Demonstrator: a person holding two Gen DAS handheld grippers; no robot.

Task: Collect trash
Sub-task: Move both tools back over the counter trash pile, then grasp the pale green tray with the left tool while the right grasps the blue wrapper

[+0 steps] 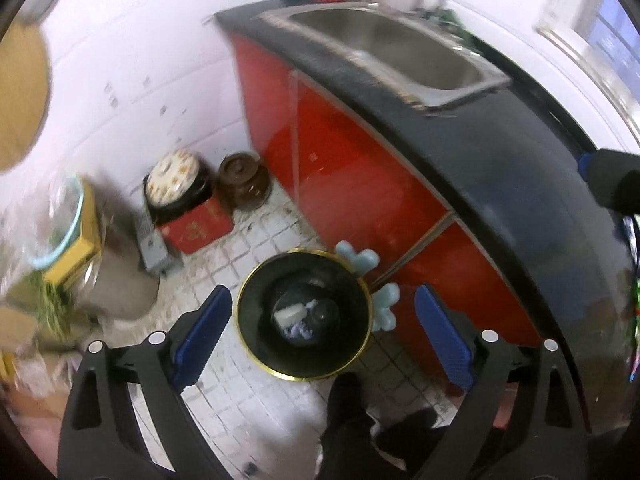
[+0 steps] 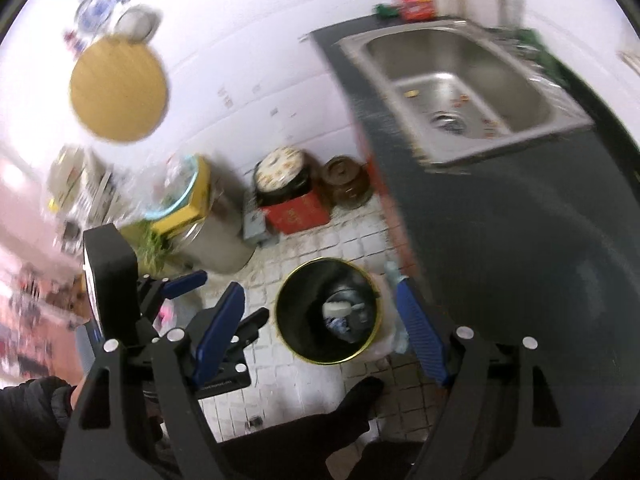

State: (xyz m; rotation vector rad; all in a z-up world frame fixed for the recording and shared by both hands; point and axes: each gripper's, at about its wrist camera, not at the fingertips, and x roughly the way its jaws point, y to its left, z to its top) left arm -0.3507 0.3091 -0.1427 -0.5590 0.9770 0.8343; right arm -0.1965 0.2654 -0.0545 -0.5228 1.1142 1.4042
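Observation:
A black trash bin with a gold rim (image 1: 256, 344) stands on the tiled floor beside the red cabinet. It also shows in the right wrist view (image 2: 292, 340). Inside lie a white container (image 1: 290, 314) and crumpled scraps (image 1: 299, 332); the container also shows in the right wrist view (image 2: 337, 309). My left gripper (image 1: 322, 336) is open and empty, hovering above the bin. My right gripper (image 2: 326, 330) is open and empty, also above the bin. The left gripper body (image 2: 160, 308) shows at the left of the right wrist view.
A black countertop (image 1: 500, 184) with a steel sink (image 1: 384, 48) runs along the right, over red cabinet doors (image 1: 352, 184). A brown jar (image 1: 243, 180), a red box (image 1: 196, 226) and a metal pot (image 1: 120, 276) stand on the floor by the wall. The person's dark shoe (image 1: 352, 412) is near the bin.

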